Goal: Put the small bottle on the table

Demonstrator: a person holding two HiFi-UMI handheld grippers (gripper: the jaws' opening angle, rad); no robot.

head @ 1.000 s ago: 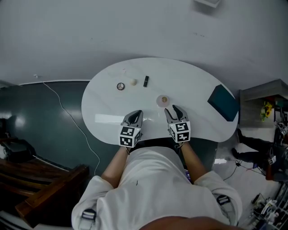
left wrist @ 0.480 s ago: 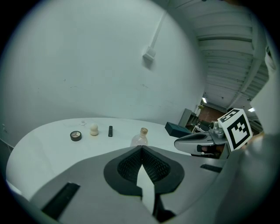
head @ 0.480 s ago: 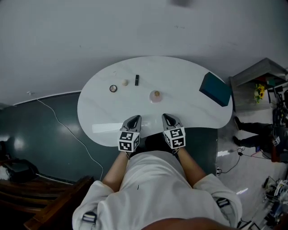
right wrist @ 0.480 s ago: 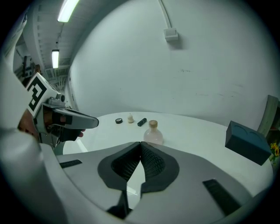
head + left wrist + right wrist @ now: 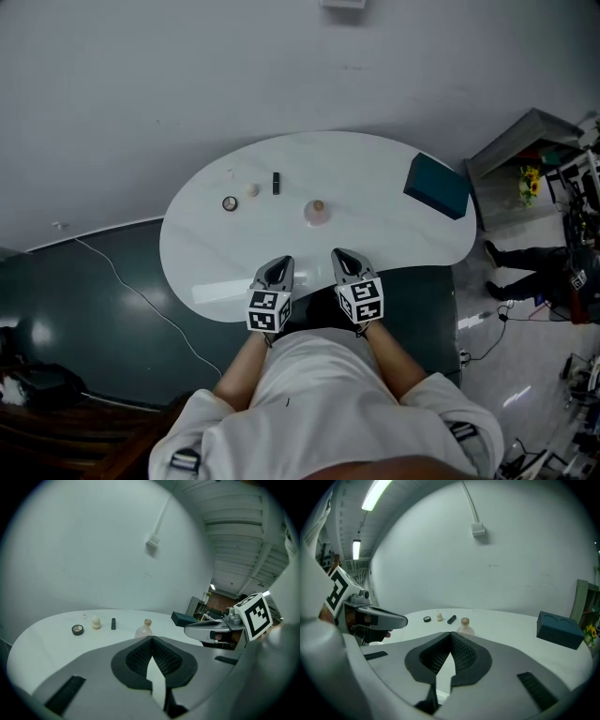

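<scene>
The small clear bottle [image 5: 317, 212] with a tan cap stands upright on the white oval table [image 5: 394, 234], free of both grippers. It also shows just past the jaw tips in the left gripper view as the bottle [image 5: 144, 629] and in the right gripper view as the bottle [image 5: 464, 626]. My left gripper [image 5: 280, 266] and right gripper [image 5: 340, 256] hover side by side over the table's near edge, short of the bottle. Both are shut with nothing between the pads: left gripper [image 5: 151, 639], right gripper [image 5: 450, 635].
Left of the bottle lie a round tin [image 5: 230, 203], a cream ball [image 5: 251, 190] and a black stick [image 5: 276, 183]. A teal box [image 5: 438, 187] sits at the table's right end. A grey wall stands behind; shelving and clutter are at the far right.
The right gripper's jaws, open a second ago near the bottle, have closed empty. Both grippers have drawn back from the bottle toward the table's near edge.
</scene>
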